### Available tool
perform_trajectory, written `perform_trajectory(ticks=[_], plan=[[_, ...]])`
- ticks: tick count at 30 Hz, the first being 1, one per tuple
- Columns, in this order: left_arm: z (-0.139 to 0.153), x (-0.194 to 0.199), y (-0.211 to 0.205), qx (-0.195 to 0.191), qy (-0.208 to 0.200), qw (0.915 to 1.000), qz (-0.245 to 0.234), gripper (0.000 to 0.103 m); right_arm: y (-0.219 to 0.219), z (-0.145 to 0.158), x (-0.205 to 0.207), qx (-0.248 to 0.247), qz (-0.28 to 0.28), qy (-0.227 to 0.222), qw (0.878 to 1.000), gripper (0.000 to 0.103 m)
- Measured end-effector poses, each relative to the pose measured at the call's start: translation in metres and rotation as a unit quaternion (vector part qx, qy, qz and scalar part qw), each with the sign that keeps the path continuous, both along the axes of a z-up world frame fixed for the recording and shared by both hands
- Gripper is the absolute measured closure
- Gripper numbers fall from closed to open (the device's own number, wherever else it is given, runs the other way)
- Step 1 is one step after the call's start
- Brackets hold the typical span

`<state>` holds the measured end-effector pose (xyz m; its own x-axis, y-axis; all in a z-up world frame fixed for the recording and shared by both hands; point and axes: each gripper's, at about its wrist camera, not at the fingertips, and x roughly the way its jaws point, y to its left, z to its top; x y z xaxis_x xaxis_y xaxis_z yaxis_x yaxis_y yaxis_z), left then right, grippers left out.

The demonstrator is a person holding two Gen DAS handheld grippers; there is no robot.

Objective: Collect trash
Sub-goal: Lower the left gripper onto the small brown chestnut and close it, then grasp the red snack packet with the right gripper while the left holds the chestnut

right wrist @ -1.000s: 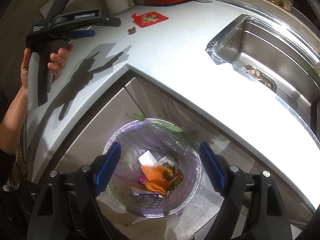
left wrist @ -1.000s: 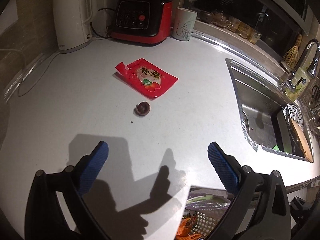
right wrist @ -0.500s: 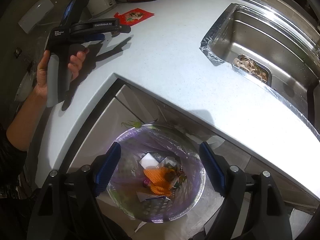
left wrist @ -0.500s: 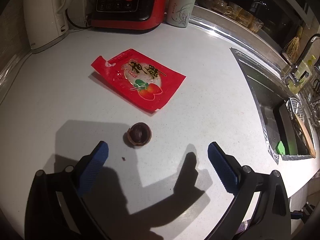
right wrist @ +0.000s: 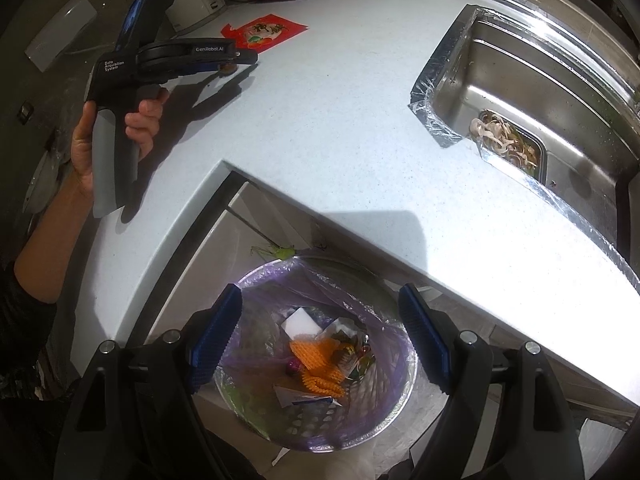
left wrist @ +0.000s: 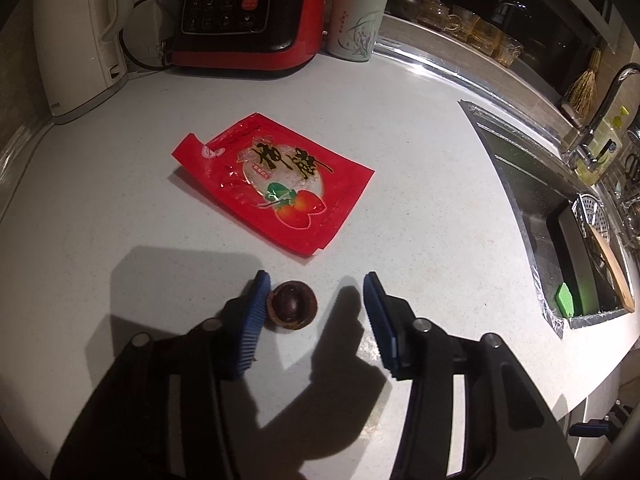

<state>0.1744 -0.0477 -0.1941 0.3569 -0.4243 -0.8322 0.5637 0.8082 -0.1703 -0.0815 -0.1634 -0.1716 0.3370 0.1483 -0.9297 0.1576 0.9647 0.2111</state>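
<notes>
A small brown nutshell lies on the white counter, between the fingers of my left gripper. Its jaws are closing: the left pad sits right against the shell, while the right pad still stands clear of it. Just beyond lies a flat red snack packet. In the right wrist view my right gripper hangs open and empty over the purple-lined trash bin, which holds orange mesh and paper scraps. That view also shows the left gripper low over the shell, held by a hand.
At the back of the counter stand a white kettle, a red and black appliance and a pale cup. To the right is the foil-edged sink with its faucet. The bin stands on the floor below the counter's corner.
The left gripper moved forward and down over the counter until the shell came between its fingers, and its jaws narrowed. The right gripper drifted a little above the bin and stayed open.
</notes>
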Motion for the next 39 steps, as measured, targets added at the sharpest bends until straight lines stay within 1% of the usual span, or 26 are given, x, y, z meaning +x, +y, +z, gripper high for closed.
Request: perform_trajectory(ticks=[1,3,8,13,20,26,32,35,39], plan=[[0.000,0.001,0.001,-0.002,0.002,1.0000,0.001,0.066,0.001,0.000,0.001,0.000,0.001,0.001,1.000,0.023],[0.001,0.003,0.004,-0.001,0.000,1.0000,0.004,0.079,0.003,-0.001,0.003,0.002,0.003,0.001,1.000,0.023],[0.004,0.006,0.010,-0.008,-0.003,0.9999,0.007,0.079,0.008,-0.004,0.006,0.004,0.010,0.003,1.000,0.023],[0.008,0.005,0.012,-0.007,-0.011,0.9999,0.005,0.079,0.010,-0.005,0.006,0.004,0.010,0.004,1.000,0.023],[0.011,0.003,0.016,-0.007,-0.011,0.9999,0.002,0.079,0.011,-0.006,0.005,0.005,0.009,0.004,1.000,0.023],[0.031,-0.008,0.034,-0.027,-0.026,0.9993,0.005,0.079,0.013,-0.005,0.005,0.005,0.012,0.001,1.000,0.023],[0.046,-0.018,0.050,-0.029,-0.043,0.9987,0.005,0.079,0.017,-0.006,0.008,0.011,0.018,-0.005,1.000,0.023],[0.047,-0.020,0.054,-0.027,-0.042,0.9987,0.007,0.079,0.018,-0.004,0.020,0.011,0.027,-0.014,0.999,0.023],[0.040,-0.020,0.056,-0.016,-0.037,0.9991,0.010,0.079,0.021,0.005,0.061,-0.009,0.051,-0.045,0.998,0.023]])
